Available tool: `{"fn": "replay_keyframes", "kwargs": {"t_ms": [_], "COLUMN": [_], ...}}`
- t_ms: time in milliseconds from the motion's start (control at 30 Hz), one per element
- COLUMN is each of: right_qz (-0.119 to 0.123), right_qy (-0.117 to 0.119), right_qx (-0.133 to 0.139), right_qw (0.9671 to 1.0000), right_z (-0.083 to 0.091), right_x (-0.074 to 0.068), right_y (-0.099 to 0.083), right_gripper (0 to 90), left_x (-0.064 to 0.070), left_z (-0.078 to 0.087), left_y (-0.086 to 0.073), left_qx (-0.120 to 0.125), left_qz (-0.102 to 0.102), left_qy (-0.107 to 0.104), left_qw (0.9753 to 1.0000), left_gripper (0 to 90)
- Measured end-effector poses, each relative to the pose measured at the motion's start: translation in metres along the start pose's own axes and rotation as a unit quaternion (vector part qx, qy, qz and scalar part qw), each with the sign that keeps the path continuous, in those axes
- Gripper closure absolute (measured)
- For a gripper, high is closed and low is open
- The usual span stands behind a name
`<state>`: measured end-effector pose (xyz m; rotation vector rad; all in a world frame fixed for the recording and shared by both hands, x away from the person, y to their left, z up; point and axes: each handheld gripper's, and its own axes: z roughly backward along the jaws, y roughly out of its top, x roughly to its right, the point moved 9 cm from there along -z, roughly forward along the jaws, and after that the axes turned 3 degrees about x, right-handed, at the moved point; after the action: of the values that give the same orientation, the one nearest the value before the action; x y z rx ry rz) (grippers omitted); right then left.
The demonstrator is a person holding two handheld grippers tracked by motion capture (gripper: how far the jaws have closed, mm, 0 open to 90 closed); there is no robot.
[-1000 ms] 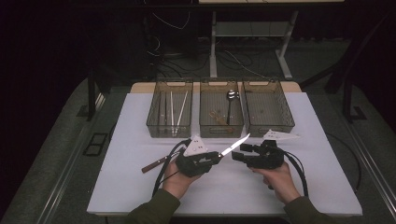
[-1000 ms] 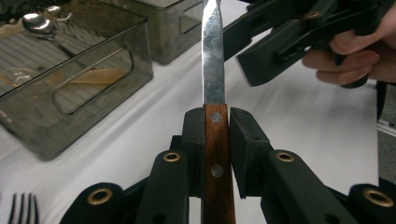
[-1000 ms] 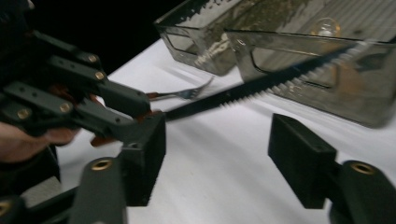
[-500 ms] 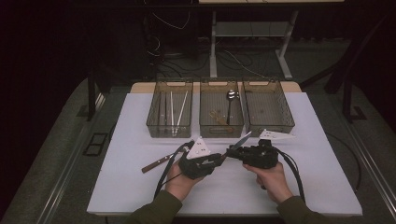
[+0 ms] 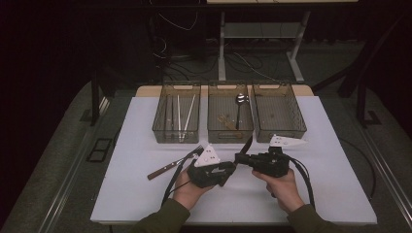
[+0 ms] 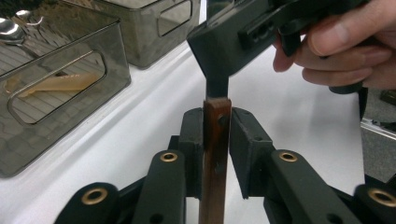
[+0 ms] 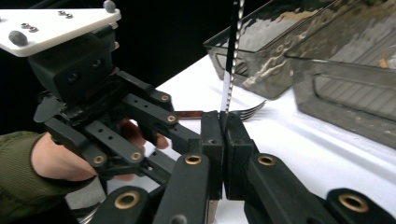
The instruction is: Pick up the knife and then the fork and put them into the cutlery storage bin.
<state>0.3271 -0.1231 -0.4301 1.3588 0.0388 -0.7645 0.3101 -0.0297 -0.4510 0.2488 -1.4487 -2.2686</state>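
A knife with a brown wooden handle point(image 6: 215, 140) and a thin serrated blade point(image 7: 232, 51) is held between both grippers near the table's front middle. My left gripper point(image 6: 216, 126) is shut on the handle. My right gripper point(image 7: 223, 126) is shut on the knife just past the handle, and the blade rises out of its jaws. In the high view the left gripper point(image 5: 229, 167) and right gripper point(image 5: 241, 158) meet tip to tip, with the dark blade point(image 5: 247, 144) slanting up toward the bins.
A brown-handled fork point(image 5: 175, 163) lies on the white table point(image 5: 145, 126) left of my hands. Three smoky bins stand behind: the left bin point(image 5: 160, 130) holds pale sticks, the middle bin point(image 5: 229, 136) a spoon point(image 5: 239, 99), the right bin point(image 5: 301, 127) looks bare.
The right gripper has moved left, up to the left gripper, and shut on the knife. The blade has swung from slanting right to more upright.
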Motion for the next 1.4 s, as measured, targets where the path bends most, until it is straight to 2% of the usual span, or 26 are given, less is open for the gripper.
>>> {"fn": "replay_keyframes", "kwargs": {"t_ms": [267,300,500,667,833,967,1133,1200,1300,1400], "right_qz": [0.019,0.023,0.041,0.045,0.046,0.046,0.046,0.043,0.045,0.043], "right_qy": [-0.041,-0.046,-0.073,-0.092,-0.118,-0.137,-0.163,-0.171,-0.185,-0.196], "right_qx": [0.0,-0.001,-0.015,-0.007,0.003,0.011,0.017,0.019,0.022,0.023], "right_qw": [0.999,0.9987,0.9964,0.9948,0.992,0.9894,0.9853,0.9842,0.9814,0.9793], "right_z": [0.016,0.018,0.031,0.046,0.066,0.08,0.098,0.106,0.119,0.128], "right_x": [0.015,0.016,0.026,0.035,0.048,0.059,0.073,0.078,0.085,0.09], "right_y": [0.008,0.009,0.016,0.027,0.039,0.048,0.056,0.059,0.068,0.077], "right_gripper": [89.4,89.4,89.4,89.4,89.4,89.4,89.4,89.4,89.4,89.4], "left_x": [-0.009,-0.012,-0.032,-0.038,-0.042,-0.049,-0.053,-0.053,-0.054,-0.054], "left_z": [0.015,0.02,0.045,0.062,0.073,0.079,0.08,0.08,0.078,0.078], "left_y": [-0.011,-0.014,-0.029,-0.046,-0.062,-0.07,-0.071,-0.071,-0.074,-0.073], "left_qx": [-0.005,-0.008,-0.003,0.0,-0.011,-0.016,-0.01,-0.012,-0.021,-0.021], "left_qz": [0.001,-0.007,0.001,0.004,0.002,0.008,0.02,0.015,0.024,0.025], "left_qy": [-0.009,-0.008,0.003,0.005,0.003,0.018,0.025,0.027,0.031,0.032], "left_qw": [0.9999,0.9999,1.0,1.0,0.9999,0.9997,0.9994,0.9994,0.999,0.999], "left_gripper": [54.7,52.1,40.1,30.4,23.0,15.1,0.0,0.0,0.0,0.0]}}
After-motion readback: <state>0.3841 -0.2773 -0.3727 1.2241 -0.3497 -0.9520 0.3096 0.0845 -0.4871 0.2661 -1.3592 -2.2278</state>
